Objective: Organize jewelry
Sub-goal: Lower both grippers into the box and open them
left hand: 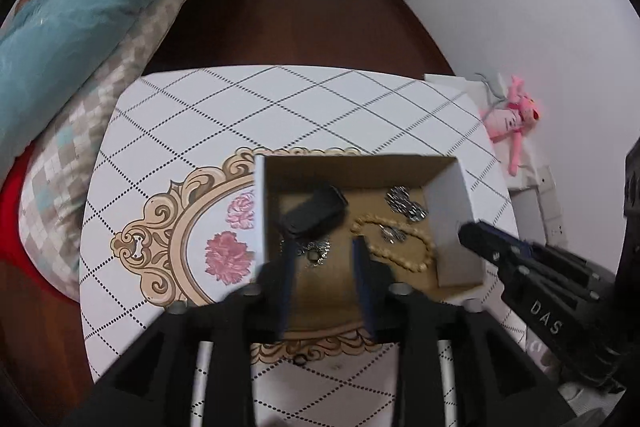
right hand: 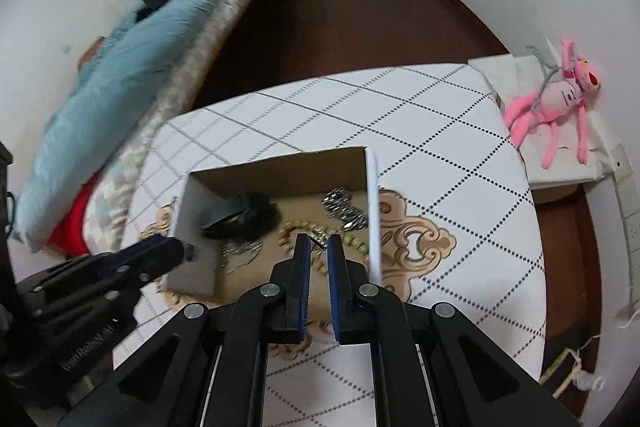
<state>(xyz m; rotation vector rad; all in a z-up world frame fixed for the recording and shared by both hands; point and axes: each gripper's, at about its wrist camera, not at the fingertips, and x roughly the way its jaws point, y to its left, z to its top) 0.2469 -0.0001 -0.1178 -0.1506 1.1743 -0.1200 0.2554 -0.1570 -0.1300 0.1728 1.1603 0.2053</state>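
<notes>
Left gripper (left hand: 324, 247) hangs over the near part of the cardboard box (left hand: 448, 195), jaws partly apart, nothing between the pads. Right gripper (right hand: 319, 241) hangs over the same box, jaws nearly closed; a small thin metal piece (right hand: 319, 242) sits at the tips, too small to tell what it is or whether it is really pinched.

Box is open-topped and sits on the surface (left hand: 280, 99), a white top with a diamond grid and a gold floral medallion. Inside, ahead of the left gripper: a black pouch-like item (left hand: 314, 213) toward the far left. Beige bead strand (left hand: 404, 251) lies just right of the left gripper's tips. Silver pieces (left hand: 404, 203) lie at the far right of the box; another silver piece (left hand: 316, 249) lies between the left gripper's fingers from this view, down on the box floor.

Right gripper's closed tips show at the box's right wall in the left wrist view.

Around: bed with a teal blanket (right hand: 120, 83) off to the left, pink plush toy (right hand: 560, 99) far right on a white ledge, dark wood floor (left hand: 300, 15) beyond the surface.
</notes>
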